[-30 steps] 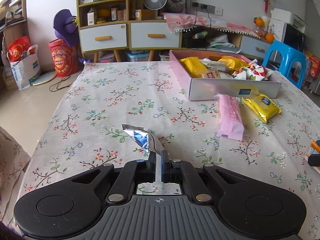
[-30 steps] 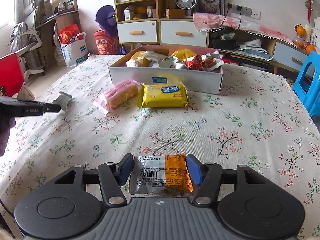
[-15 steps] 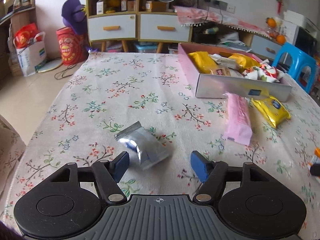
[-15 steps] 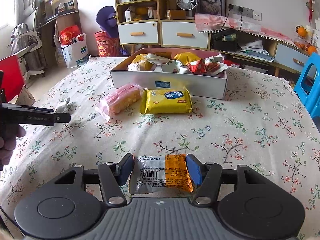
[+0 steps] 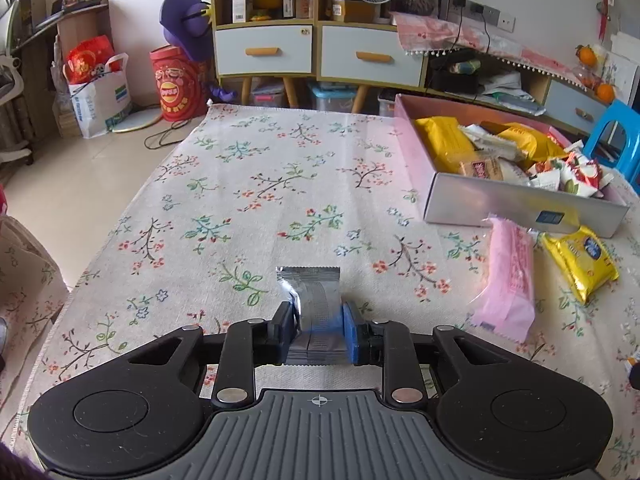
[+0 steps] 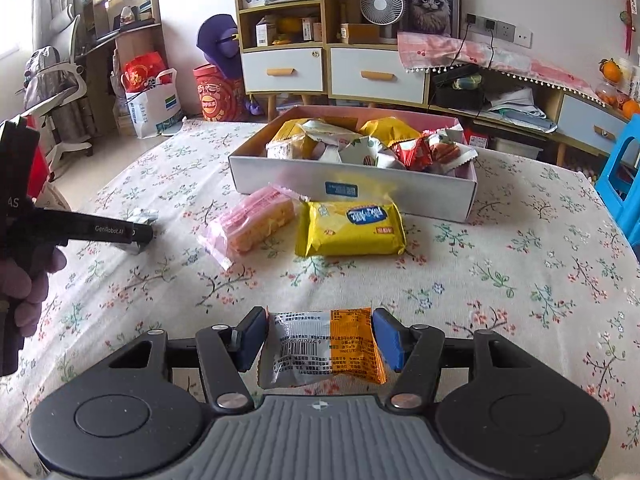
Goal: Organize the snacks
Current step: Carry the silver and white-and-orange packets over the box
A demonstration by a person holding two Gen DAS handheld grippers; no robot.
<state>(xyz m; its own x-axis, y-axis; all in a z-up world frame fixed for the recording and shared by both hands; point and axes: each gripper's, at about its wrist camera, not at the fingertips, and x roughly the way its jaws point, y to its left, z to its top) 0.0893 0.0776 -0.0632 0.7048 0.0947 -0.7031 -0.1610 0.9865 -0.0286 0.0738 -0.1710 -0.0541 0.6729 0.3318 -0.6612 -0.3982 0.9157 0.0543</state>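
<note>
2 tools are in view, 1 per hand. The left tool has its 2 blue pads pressed against the sides of 1 silver packet, gripping it. The packet's long axis runs straight ahead along the fingers, its crimped end pointing away toward the far edge of the worktop, and it lies low over the floral cloth, to the left of the box.

The right tool has its fingers spread on either side of 1 orange and silver packet; the pads sit just beside the packet's short ends, and I cannot tell whether they press on it. This packet's long axis runs crosswise, from finger to finger, barcode side up, silver end to the left and orange end to the right. It sits on the near side of the box, well apart from it.

1 white box with a pink inside stands on the worktop, filled with a heap of wrapped snacks, too jumbled to count. Just in front of the box lie 2 loose packs: 1 pink pack, angled with one end toward the box, and 1 yellow pack, lying with its long side parallel to the box front. The 2 are just beside each other.
</note>
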